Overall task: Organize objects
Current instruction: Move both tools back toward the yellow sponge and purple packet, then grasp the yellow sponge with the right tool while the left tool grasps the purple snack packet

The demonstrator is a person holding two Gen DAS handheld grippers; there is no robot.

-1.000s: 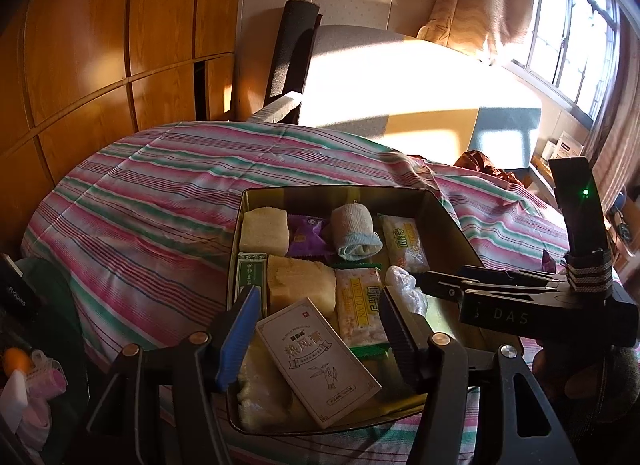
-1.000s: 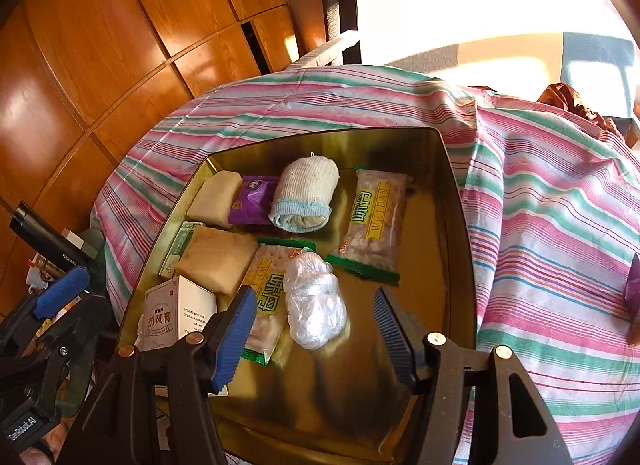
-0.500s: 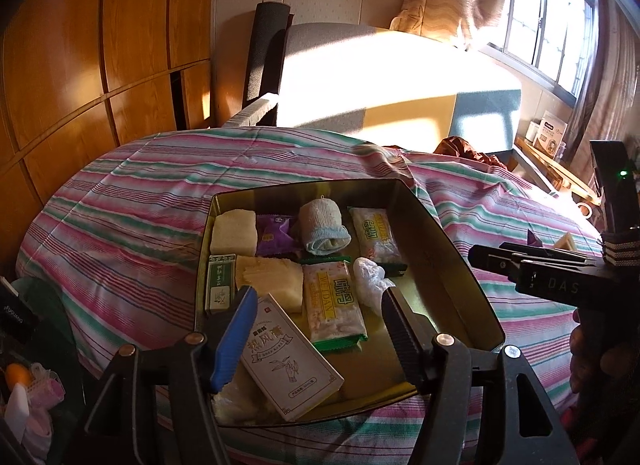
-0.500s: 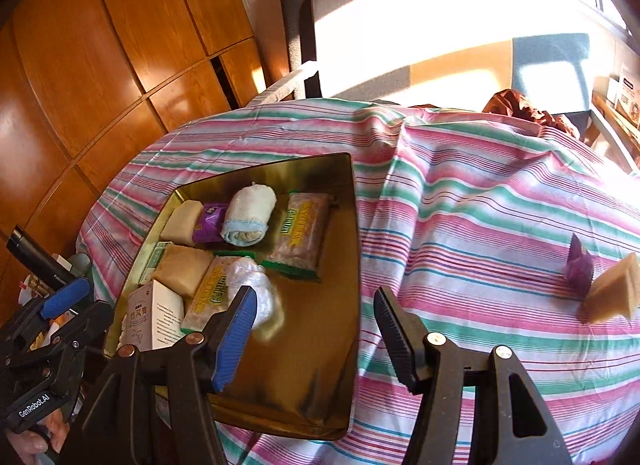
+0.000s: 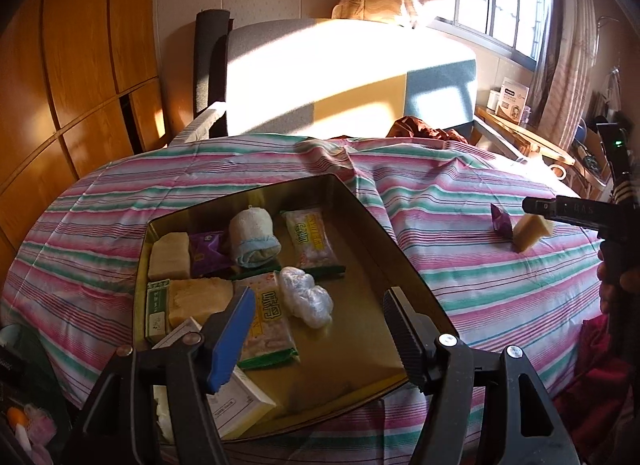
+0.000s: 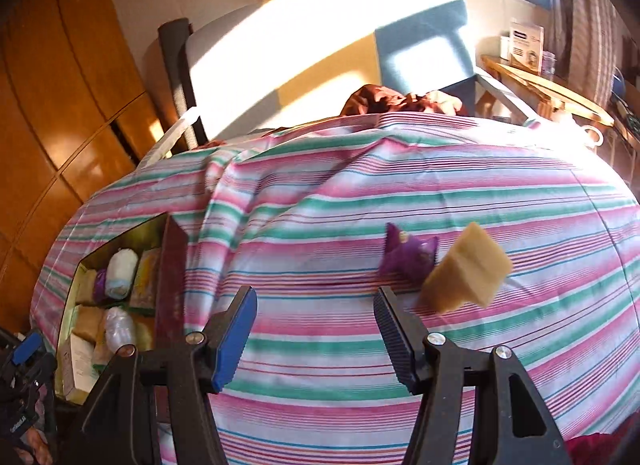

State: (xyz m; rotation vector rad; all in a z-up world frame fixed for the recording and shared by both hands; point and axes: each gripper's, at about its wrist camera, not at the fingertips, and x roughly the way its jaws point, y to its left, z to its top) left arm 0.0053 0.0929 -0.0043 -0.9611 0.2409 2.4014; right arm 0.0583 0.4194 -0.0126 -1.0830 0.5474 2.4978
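The right gripper (image 6: pixel 314 329), jaws spread and empty, points at the tan block (image 6: pixel 466 273) and purple packet (image 6: pixel 408 255) lying loose on the striped cloth (image 6: pixel 400 193), right of the tin (image 5: pixel 368 345), probably to gather them in. The left gripper (image 5: pixel 318 339), also spread and empty, hovers over the tin's near end.

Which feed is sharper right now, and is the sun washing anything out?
Left wrist view: sharp; gold tin and its packets crisp, the sunlit chair back blown out. Right wrist view: motion-blurred, striped cloth and tan block smeared; strong fisheye bending in both.
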